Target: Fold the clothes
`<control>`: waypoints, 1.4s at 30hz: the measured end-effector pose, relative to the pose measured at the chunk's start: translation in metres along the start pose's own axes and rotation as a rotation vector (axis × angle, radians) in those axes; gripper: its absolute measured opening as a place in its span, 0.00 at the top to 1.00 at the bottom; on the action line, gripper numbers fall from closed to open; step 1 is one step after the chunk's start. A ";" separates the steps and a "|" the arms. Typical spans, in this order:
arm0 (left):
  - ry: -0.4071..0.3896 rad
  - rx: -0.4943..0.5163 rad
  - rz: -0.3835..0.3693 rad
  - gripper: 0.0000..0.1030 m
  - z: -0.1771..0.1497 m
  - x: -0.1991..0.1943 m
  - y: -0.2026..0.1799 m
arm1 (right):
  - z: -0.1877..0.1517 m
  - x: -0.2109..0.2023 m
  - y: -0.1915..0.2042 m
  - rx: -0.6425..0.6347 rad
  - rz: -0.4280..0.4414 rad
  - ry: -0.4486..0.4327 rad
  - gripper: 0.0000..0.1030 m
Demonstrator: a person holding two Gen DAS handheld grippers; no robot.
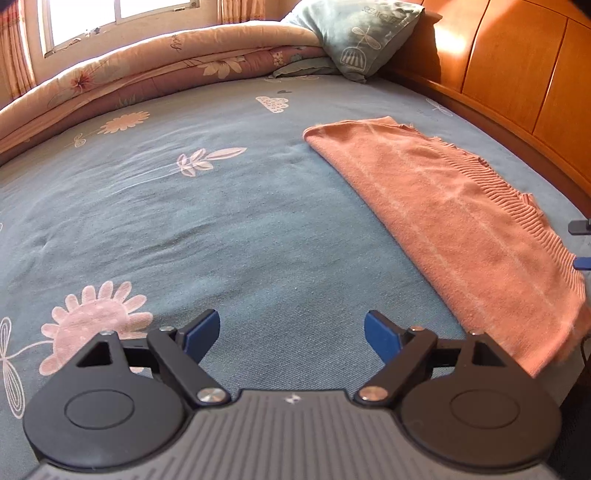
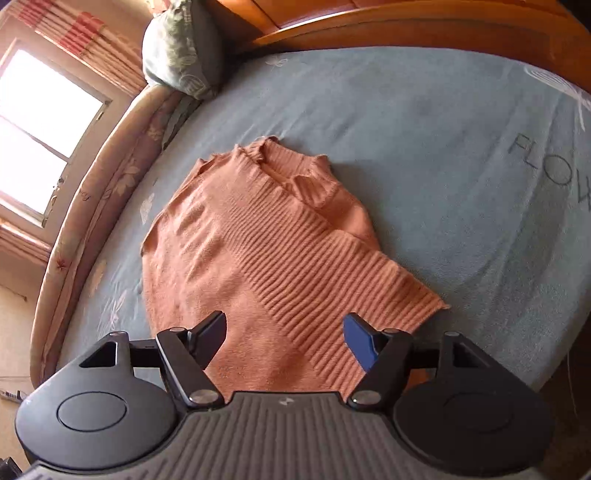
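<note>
Only the right wrist view shows the ribbed collar of the folded orange sweater [image 2: 266,236], lying mid-frame on the blue bed [image 2: 461,155], while the left gripper [image 1: 291,332] and right gripper [image 2: 284,332] hold their fingers spread, grasping nothing.

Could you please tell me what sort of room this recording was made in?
Most likely a home bedroom. An orange knit sweater lies on a bed with a blue flower-print sheet, a pillow and a rolled quilt sit at its far edge, and a wooden headboard runs along one side.
</note>
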State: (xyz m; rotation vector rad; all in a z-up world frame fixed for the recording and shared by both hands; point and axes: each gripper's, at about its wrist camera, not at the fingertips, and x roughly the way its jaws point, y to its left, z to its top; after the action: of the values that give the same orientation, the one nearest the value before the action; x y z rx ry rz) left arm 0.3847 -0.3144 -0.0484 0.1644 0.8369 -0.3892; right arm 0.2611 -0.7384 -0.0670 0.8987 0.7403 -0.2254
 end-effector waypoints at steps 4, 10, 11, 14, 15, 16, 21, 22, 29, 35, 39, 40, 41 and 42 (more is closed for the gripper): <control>-0.009 0.011 0.020 0.17 -0.005 -0.008 0.001 | -0.002 0.020 0.020 -0.010 0.065 0.014 0.25; -0.023 0.080 0.081 0.06 -0.015 -0.014 0.005 | -0.017 0.024 0.000 0.020 0.024 0.015 0.25; -0.024 0.088 0.085 0.06 -0.016 -0.014 0.006 | -0.020 0.018 -0.006 0.032 0.037 0.009 0.25; -0.035 0.082 0.076 0.06 -0.018 -0.017 0.007 | -0.024 0.002 -0.018 0.074 0.027 0.012 0.25; -0.041 0.076 0.070 0.06 -0.018 -0.019 0.007 | -0.024 -0.002 -0.017 0.079 0.009 0.019 0.25; -0.047 0.071 0.064 0.06 -0.018 -0.021 0.008 | -0.023 -0.006 -0.016 0.078 -0.017 0.021 0.25; -0.081 0.079 0.069 0.06 -0.021 -0.034 0.007 | -0.023 -0.028 0.023 -0.027 -0.066 -0.023 0.22; -0.084 0.073 0.069 0.06 -0.021 -0.036 0.008 | -0.024 -0.030 0.030 -0.044 -0.049 -0.022 0.20; -0.091 0.047 0.072 0.06 -0.027 -0.051 0.014 | -0.050 -0.009 0.047 -0.088 -0.054 0.048 0.16; -0.107 0.019 0.071 0.06 -0.031 -0.062 0.022 | -0.069 -0.007 0.033 -0.067 -0.092 0.068 0.16; -0.145 0.032 0.099 0.06 -0.031 -0.074 0.020 | -0.073 -0.022 0.048 -0.119 -0.136 0.034 0.16; -0.157 0.039 0.109 0.06 -0.030 -0.078 0.019 | -0.074 -0.027 0.054 -0.145 -0.136 0.024 0.15; -0.169 0.046 0.120 0.06 -0.030 -0.082 0.018 | -0.075 -0.031 0.061 -0.171 -0.135 0.014 0.15; -0.182 0.053 0.133 0.06 -0.029 -0.087 0.018 | -0.077 -0.036 0.068 -0.196 -0.135 0.001 0.15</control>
State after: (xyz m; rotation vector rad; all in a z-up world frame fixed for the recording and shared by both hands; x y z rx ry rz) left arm 0.3194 -0.2660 -0.0031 0.2292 0.6328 -0.2971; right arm 0.2294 -0.6407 -0.0309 0.6639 0.8097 -0.2666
